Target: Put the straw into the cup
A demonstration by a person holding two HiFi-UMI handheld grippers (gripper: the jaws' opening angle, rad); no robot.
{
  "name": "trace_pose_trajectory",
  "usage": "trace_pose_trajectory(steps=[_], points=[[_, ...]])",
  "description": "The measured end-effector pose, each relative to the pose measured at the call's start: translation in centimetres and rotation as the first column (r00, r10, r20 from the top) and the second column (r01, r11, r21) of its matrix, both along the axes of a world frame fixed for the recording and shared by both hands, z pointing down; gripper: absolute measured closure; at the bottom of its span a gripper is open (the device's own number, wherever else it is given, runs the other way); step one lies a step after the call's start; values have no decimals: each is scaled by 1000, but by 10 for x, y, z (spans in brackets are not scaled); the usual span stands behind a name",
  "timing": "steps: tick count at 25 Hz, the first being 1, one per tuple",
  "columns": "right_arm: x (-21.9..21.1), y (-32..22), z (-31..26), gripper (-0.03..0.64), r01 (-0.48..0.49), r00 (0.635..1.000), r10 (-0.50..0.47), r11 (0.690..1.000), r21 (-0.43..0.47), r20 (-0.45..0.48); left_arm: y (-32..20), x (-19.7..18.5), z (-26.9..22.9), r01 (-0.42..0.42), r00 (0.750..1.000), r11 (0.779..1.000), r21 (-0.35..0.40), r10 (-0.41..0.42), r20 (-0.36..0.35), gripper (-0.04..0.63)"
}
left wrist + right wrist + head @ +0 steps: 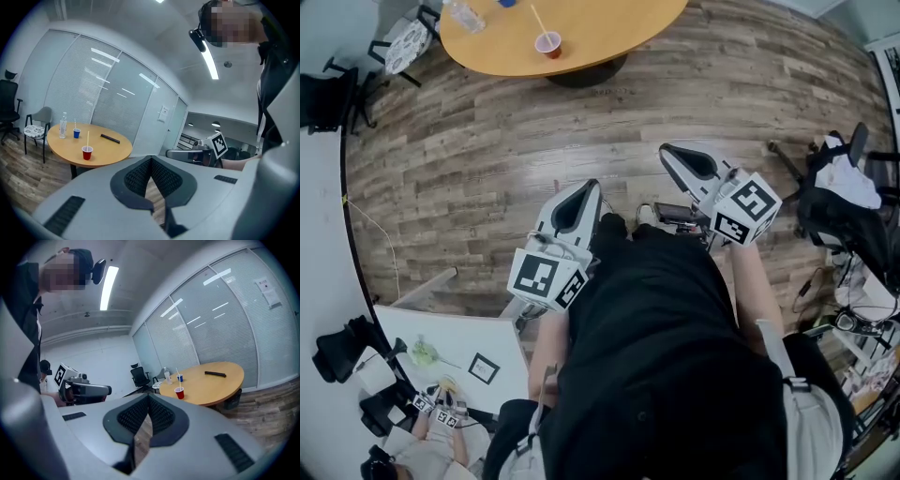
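A red cup [548,44] stands near the front edge of a round wooden table [609,28], with a pale straw [538,19] upright in it. The left gripper view shows the same red cup [87,152] and straw [87,139]; so does the right gripper view, cup [179,392] and straw [178,383]. Both grippers are held close to the person's body, well short of the table. My left gripper [589,187] is shut and holds nothing. My right gripper [667,150] is likewise shut and holds nothing.
Farther back on the table are a blue cup [76,133] with its own straw, a clear bottle [62,125] and a black remote [110,138]. A chair [38,126] stands left of the table. Wood floor [487,169] lies between me and the table; bags and gear [844,206] sit at right.
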State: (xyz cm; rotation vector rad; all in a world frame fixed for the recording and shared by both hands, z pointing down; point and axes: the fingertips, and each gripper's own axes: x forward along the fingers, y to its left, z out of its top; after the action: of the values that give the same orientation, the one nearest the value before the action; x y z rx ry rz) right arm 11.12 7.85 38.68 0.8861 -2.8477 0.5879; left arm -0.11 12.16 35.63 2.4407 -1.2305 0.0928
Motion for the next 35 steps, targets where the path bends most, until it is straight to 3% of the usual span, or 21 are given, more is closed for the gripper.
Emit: trace_pose_trajectory(steps=[11,20,35], points=[[60,31,14,600,82,991,-74,994,-66,115,38,64,10,55,998,998,-39,-54,33,584],[40,52,4,600,159,979,-152,986,-41,139,52,64,12,80,996,996,-47,-78,42,583],[32,69,-3,600,156,981,-152,987,-25,121,67,56,3,68,997,997,-34,-66,48,583]])
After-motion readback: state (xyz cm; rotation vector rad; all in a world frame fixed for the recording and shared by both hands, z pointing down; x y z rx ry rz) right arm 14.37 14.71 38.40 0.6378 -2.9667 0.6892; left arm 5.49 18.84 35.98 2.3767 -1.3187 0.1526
